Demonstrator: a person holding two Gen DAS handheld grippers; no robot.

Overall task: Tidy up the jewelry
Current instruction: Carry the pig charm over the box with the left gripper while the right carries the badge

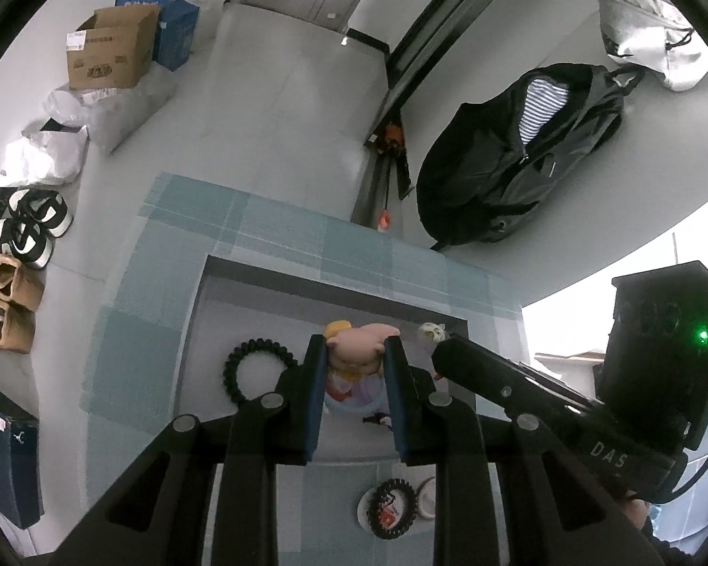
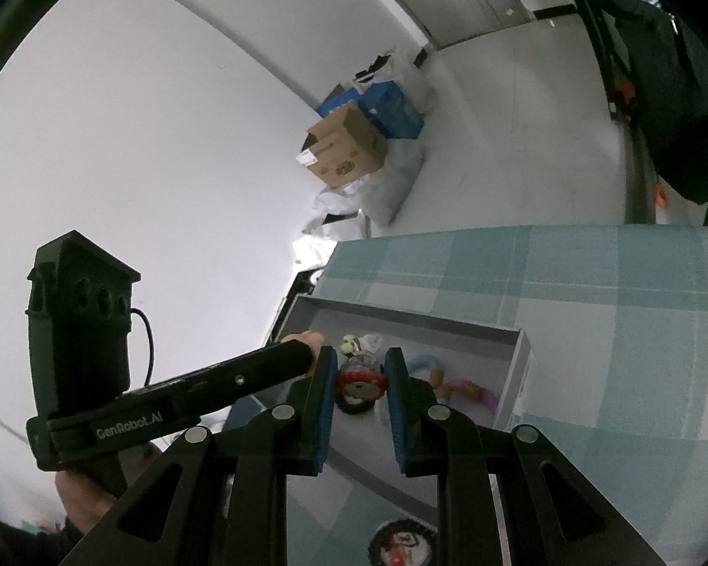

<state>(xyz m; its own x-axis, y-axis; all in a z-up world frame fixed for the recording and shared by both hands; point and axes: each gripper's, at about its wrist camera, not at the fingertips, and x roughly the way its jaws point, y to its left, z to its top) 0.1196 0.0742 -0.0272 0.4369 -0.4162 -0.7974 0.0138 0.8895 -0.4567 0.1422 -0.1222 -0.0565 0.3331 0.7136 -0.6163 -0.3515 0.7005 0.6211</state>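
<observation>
Underneath everything lies a plaid cloth [image 1: 278, 231] in pale teal and grey, covering the table; it fills the right half of the right wrist view as well. On it sits a shallow grey tray [image 1: 198, 316] with low walls, and most of the trinkets lie inside it. Biggest among them is a pink pig figure [image 1: 358, 344], seen between the fingers of the left gripper [image 1: 356, 353]; the blue-padded jaws stand at a middling gap on either side of it, and whether the pads actually press it cannot be told. Left of that gripper, a black coiled hair tie [image 1: 252, 368] lies flat on the tray floor. Near the tray's far wall a small pale charm [image 1: 430, 330] rests just beside the tip of the other tool. In the right wrist view, the right gripper [image 2: 361, 377] has its jaws drawn narrow around a red and black ring [image 2: 358, 384], gripped between the blue pads just above the tray floor. Beyond it, a pink and blue strand [image 2: 453, 384] lies against the tray's right wall. Outside the tray, nearer the camera, a round dish [image 1: 368, 507] holds a black beaded bracelet [image 1: 394, 507]
</observation>
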